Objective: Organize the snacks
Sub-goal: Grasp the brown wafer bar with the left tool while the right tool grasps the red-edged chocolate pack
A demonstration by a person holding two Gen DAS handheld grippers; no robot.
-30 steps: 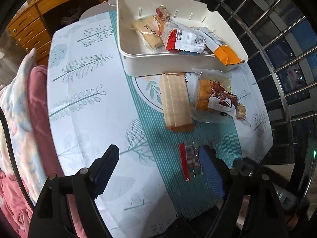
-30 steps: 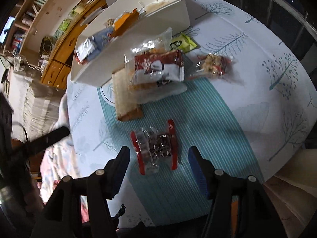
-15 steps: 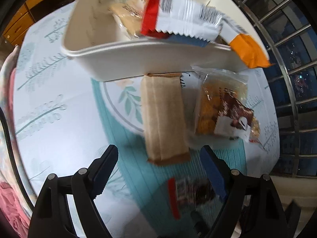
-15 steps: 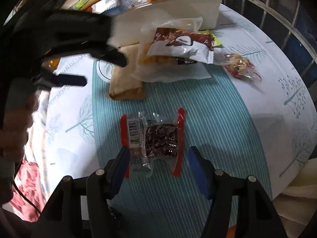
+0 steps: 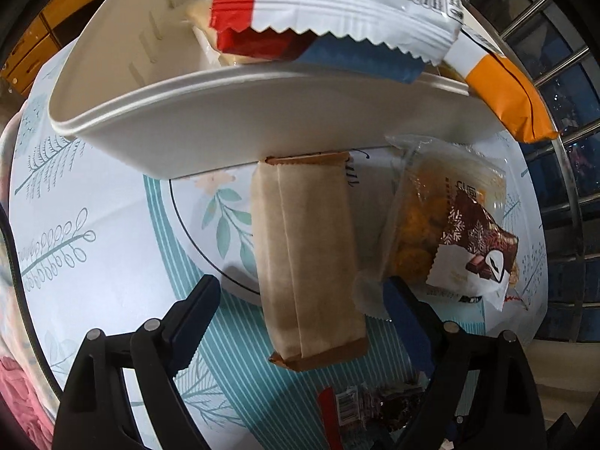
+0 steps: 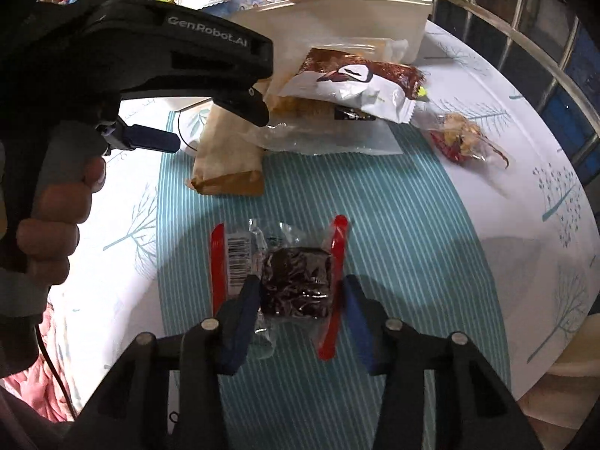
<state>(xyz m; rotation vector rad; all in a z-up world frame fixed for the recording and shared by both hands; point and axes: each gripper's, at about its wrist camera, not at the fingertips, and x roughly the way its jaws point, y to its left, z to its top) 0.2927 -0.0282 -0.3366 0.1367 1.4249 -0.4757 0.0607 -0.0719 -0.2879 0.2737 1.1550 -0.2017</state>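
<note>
Snack packets (image 5: 307, 258) lie flat beside white bin (image 5: 262, 120) — others piled inside.

We see a round table under a white tablecloth (image 6: 468, 172) printed with teal trees and a striped teal centre. Metal railing bars (image 5: 543, 37) fill the right edge, dark blue behind. Wooden drawers (image 5: 33, 41) sit upper left; pink floral fabric (image 5: 15, 386) lower left.
</note>
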